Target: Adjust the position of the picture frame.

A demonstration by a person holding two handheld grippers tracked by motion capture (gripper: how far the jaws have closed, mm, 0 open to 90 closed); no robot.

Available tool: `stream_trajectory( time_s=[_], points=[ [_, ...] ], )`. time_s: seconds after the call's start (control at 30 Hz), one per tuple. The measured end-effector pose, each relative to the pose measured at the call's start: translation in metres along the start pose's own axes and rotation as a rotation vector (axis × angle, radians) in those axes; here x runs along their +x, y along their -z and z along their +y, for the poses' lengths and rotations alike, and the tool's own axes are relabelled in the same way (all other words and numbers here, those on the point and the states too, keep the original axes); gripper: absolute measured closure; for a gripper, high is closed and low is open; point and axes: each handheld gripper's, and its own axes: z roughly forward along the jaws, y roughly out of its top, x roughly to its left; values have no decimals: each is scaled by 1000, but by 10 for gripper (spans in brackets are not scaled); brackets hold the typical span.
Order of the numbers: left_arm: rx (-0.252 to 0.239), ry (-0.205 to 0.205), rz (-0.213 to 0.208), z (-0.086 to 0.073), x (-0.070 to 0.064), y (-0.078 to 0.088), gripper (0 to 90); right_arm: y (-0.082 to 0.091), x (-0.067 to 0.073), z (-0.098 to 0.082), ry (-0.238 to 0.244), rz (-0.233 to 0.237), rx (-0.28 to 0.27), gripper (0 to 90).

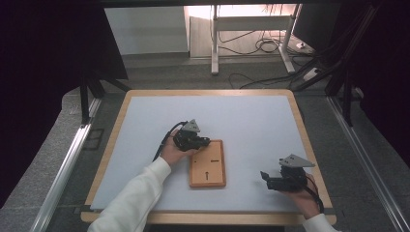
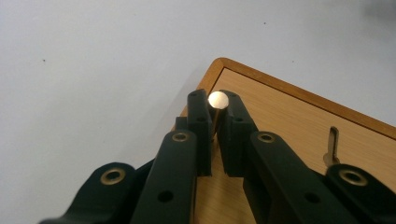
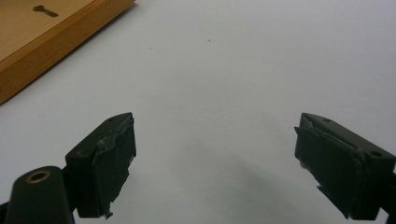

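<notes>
Wood board lies near the centre of the white mat, long edges running twelve to six; the left gripper sits at its eleven o'clock corner, jaws pinching a small round-headed metal pin; the right gripper hovers at four o'clock, jaws spread wide over bare mat, well apart from the board's edge.
</notes>
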Motion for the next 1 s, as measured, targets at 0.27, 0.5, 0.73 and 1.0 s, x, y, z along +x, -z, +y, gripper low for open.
stream_trajectory(
  time_s=[0.27,0.5,0.73,1.0],
  points=[
    [14,11,-11,2,3,-6,849,0,0,0,1,0,0,130],
    [17,9,-19,3,5,-7,848,0,1,0,3,1,5,130],
    [20,9,-20,2,5,-7,847,-1,1,0,4,2,6,130],
    [19,4,-30,2,5,-7,848,-1,1,0,7,3,9,130]
  ],
)
